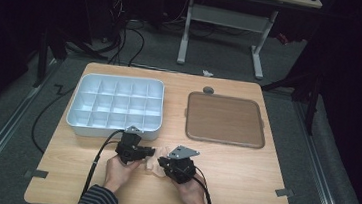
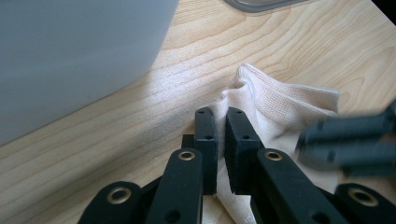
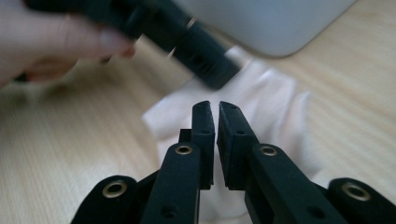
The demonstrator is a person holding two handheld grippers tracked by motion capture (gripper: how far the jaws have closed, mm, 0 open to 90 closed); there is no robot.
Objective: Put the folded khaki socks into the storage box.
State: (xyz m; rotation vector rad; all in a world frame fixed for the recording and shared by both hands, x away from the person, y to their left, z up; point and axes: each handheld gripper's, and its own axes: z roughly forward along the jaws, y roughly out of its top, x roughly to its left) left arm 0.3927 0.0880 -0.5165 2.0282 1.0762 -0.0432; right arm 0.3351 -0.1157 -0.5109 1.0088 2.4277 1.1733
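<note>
Soft, light cloth [image 2: 280, 105] pinched at opposite edges by left gripper [image 2: 220, 116] and right gripper [image 3: 214, 109]; limp, best held by hems.

A light wooden table [image 1: 242, 178] is set on grey carpet [image 1: 10, 131] in a dim room — black cables [image 1: 130, 37] are strewn across the floor beyond it, beside a white-legged desk [image 1: 259, 54].

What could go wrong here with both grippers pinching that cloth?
1. Both grippers, left and right, look shut on the small cloth close together; pulling apart could slip one grip.
2. The white bin sits just behind; a lift or swing could knock it.
3. The cloth is bunched, so a pinch may catch only one layer.
</note>
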